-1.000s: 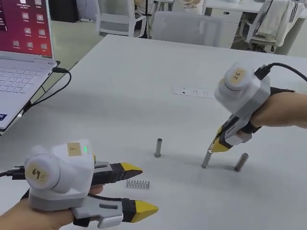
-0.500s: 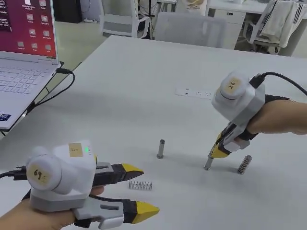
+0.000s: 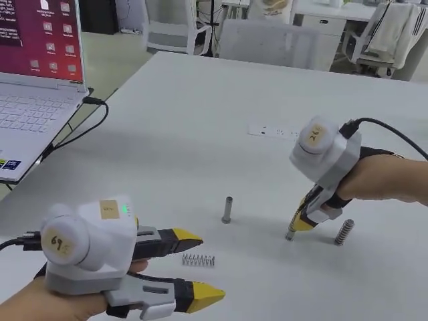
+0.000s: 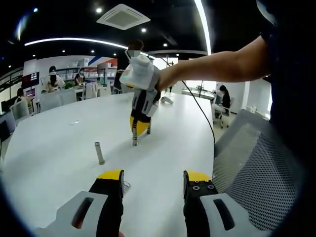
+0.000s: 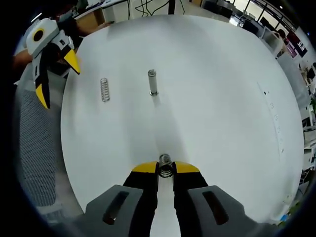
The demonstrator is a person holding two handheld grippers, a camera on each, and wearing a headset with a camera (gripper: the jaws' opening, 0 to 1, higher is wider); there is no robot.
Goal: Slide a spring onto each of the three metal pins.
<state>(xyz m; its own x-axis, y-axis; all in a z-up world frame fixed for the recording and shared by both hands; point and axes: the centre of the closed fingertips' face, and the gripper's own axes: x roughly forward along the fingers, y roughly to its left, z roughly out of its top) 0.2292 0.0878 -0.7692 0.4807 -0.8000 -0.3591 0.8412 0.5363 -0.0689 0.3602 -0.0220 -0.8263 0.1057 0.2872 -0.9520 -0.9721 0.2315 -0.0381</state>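
Head view: white table [image 3: 194, 120]; left gripper [image 3: 208, 266] low at the near edge, jaws spread wide, nothing between them; loose spring [image 3: 198, 260] lying flat on the table just off its tips; bare pin [image 3: 227, 209] upright beyond it; right gripper [image 3: 299, 225] pointing down, tips at the top of a second pin [image 3: 289, 234], with the gap between its jaws hidden by the gripper body; tilted spring [image 3: 344, 232] standing just beside that pin (whether a pin sits inside it cannot be made out); laptop [image 3: 33, 100] cut off at the left edge; power strip [image 3: 273, 131] farther back, small and faint.

Left gripper view: own jaws wide apart and empty; right gripper ahead, tips down on the second pin, its grip too small to read; bare pin to the left of it.

Right gripper view: own jaws narrow, clamped on a held spring [image 5: 166, 166] seen end-on at the tips; second pin beneath it hidden by spring and jaws; bare pin and loose spring well ahead on the table; left gripper beyond them near the picture's edge.
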